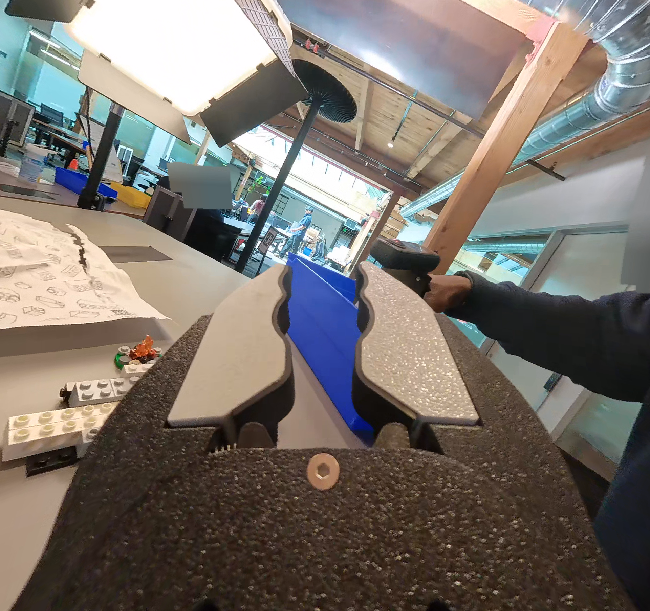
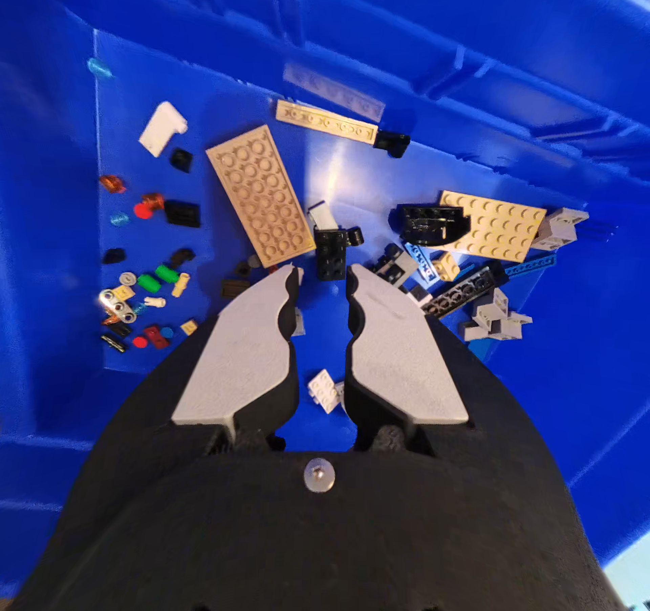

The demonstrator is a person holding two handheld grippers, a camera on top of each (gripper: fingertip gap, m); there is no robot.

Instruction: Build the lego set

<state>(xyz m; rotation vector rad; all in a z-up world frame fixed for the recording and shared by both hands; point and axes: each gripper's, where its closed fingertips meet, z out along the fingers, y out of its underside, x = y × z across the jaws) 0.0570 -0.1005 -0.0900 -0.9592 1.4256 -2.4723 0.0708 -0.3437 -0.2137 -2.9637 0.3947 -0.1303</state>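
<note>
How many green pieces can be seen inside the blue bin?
2: two green cylinders lie side by side at the left of the blue bin. Others may be hidden.

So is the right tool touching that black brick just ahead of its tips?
Apart. The right wrist view shows the right tool open, blue bin floor visible between its fingertips and the black brick.

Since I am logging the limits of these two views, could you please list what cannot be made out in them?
- Left wrist view: the blue bin's inside is hidden by its own wall and the left tool.
- Left wrist view: the white brick assembly is partly covered by the tool's body.
- Right wrist view: a small grey piece hides behind the right tool's finger.
- Right wrist view: the tiny pieces are blurred.
</note>
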